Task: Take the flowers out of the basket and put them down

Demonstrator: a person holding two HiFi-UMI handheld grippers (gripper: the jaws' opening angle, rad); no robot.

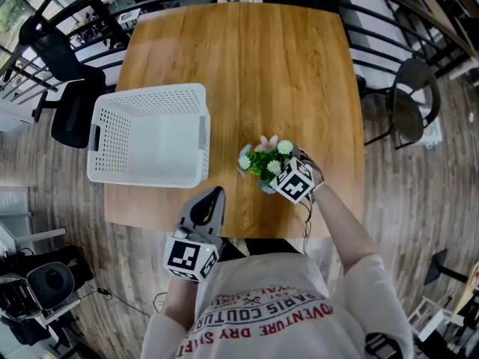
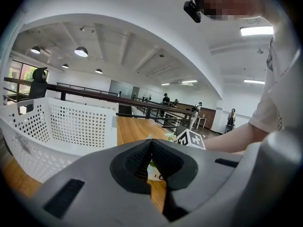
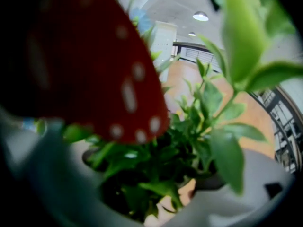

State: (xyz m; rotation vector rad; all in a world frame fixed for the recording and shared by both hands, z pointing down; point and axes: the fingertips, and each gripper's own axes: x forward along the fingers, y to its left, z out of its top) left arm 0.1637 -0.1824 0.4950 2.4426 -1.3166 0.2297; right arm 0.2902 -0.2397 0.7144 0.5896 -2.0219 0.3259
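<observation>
The flowers [image 1: 263, 159], a small bunch of white and pink blooms with green leaves in a pale pot, stand on the wooden table [image 1: 247, 66] right of the white perforated basket [image 1: 150, 92]. My right gripper [image 1: 275, 173] reaches into them from the near side. In the right gripper view its jaws hold the green foliage [image 3: 189, 126] between them, and a red white-spotted ornament [image 3: 94, 65] fills the upper left. My left gripper [image 1: 215, 193] hovers at the table's near edge, shut and holding nothing. In the left gripper view, the pot [image 2: 156, 171] shows past the closed pads, with the basket [image 2: 71, 122] to the left.
The basket looks bare inside. A black office chair [image 1: 71, 111] stands left of the table and a round dark chair [image 1: 408, 103] to the right. A black railing [image 1: 419, 36] curves behind the table. Camera gear [image 1: 45, 279] sits on the floor at lower left.
</observation>
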